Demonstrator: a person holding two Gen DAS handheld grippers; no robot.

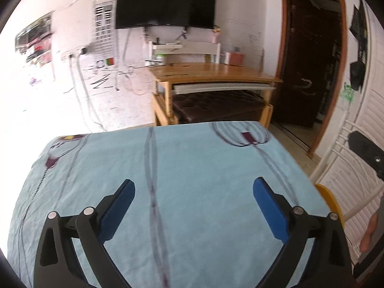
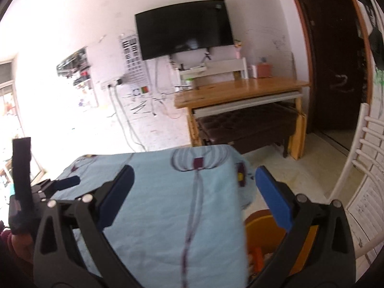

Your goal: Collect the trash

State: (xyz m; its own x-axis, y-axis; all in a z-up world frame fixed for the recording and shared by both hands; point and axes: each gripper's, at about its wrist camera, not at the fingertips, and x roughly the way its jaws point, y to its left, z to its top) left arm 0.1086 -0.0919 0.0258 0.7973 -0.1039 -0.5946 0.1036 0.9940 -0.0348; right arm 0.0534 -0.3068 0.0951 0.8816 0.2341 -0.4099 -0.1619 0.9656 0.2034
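Left gripper (image 1: 194, 193) spread wide, nothing between the blue pads, hovering over the light blue tablecloth (image 1: 192, 158) at frame centre. Right gripper (image 2: 194, 180) same deal, wide apart and empty, over the cloth's right edge. No trash anywhere on the cloth, so probably done or nearly. Yellow bin (image 2: 261, 225) at lower right, contents too blurry to call. Desk (image 1: 216, 72) and TV (image 1: 165, 4) up top.
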